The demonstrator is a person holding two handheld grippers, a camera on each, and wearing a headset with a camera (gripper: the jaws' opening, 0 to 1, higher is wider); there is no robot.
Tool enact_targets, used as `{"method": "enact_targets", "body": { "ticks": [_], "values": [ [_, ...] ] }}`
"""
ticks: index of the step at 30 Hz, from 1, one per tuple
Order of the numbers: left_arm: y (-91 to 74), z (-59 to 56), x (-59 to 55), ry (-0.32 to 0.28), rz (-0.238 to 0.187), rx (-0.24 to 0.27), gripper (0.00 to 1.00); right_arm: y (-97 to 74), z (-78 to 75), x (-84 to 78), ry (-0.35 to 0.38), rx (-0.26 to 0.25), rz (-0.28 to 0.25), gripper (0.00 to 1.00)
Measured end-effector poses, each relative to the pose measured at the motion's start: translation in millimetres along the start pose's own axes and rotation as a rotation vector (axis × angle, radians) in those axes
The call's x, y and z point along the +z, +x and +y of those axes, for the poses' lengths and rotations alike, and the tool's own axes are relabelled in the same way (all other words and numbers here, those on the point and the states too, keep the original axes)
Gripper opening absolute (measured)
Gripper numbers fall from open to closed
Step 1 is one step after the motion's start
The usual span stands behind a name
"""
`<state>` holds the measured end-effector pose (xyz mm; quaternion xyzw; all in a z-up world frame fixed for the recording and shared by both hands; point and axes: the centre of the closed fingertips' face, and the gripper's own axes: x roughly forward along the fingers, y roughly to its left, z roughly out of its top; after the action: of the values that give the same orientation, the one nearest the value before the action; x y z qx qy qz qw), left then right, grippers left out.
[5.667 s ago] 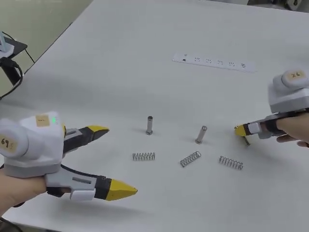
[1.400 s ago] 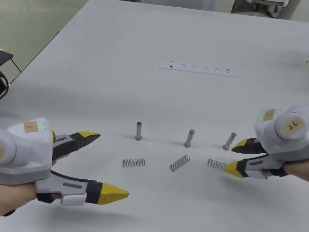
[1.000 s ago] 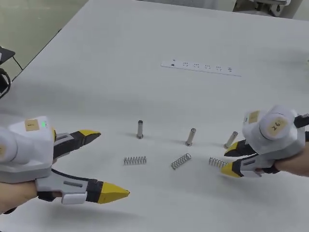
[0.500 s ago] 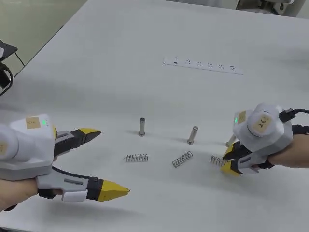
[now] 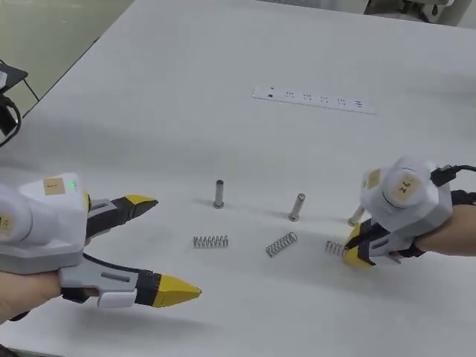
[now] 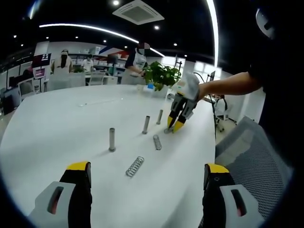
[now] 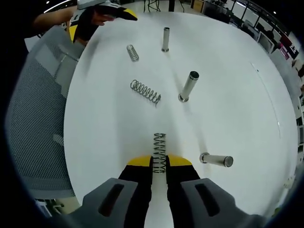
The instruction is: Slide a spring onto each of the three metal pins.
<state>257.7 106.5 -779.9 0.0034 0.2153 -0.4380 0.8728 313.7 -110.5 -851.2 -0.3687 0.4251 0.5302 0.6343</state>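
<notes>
Springs, three of them, all lie flat on the tabletop (image 5: 186, 111) with none on a pin yet, so let's sweep across using the middle pin (image 5: 297, 207) as our marker. Far to its left, on the person's side, the left hand-held gripper (image 5: 169, 248) hangs with its jaws wide apart, holding nothing. Closer in, the left spring (image 5: 210, 241) lies left of the middle pin and nearer the person, with the left pin (image 5: 219, 193) upright just beyond it. The middle spring (image 5: 281, 244) sits just in front of the middle pin, at an angle. Now to the right of the middle pin, where the action is! The right hand-held gripper (image 7: 159, 164) has its jaws nearly together, pinching the near end of the right spring (image 7: 159, 149), I'd say. The coil's long axis runs straight out ahead along the jaws, low over the tabletop. The right pin (image 7: 216, 160) stands just beside those tips, also right of the middle pin and apart from the spring. Here's the crux: the spring lies level and the pin is upright, so the coil's axis looks like it must swing up over the pin's top before sliding down. The right hand-held gripper is plainly the nearer one for that; the left is well apart.
</notes>
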Motion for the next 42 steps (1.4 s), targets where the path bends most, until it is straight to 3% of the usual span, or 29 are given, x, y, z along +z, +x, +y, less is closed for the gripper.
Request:
{"method": "enact_targets", "body": {
  "ticks": [16,30,42],
  "values": [
    [11.2,-11.7,8.7,0.022,0.000,-0.042,0.94,-33.9,20.2,15.0,-0.038,-0.001,-0.054,0.08],
    [34.0,-37.1,14.3,0.068,0.021,-0.135,0.88,-38.4,48.5,38.1,-0.132,0.040,-0.070,0.08],
    [56.3,-54.2,20.9,0.133,0.045,-0.233,0.80,-33.2,56.6,47.1,-0.167,0.047,-0.063,0.08]
  ]
}}
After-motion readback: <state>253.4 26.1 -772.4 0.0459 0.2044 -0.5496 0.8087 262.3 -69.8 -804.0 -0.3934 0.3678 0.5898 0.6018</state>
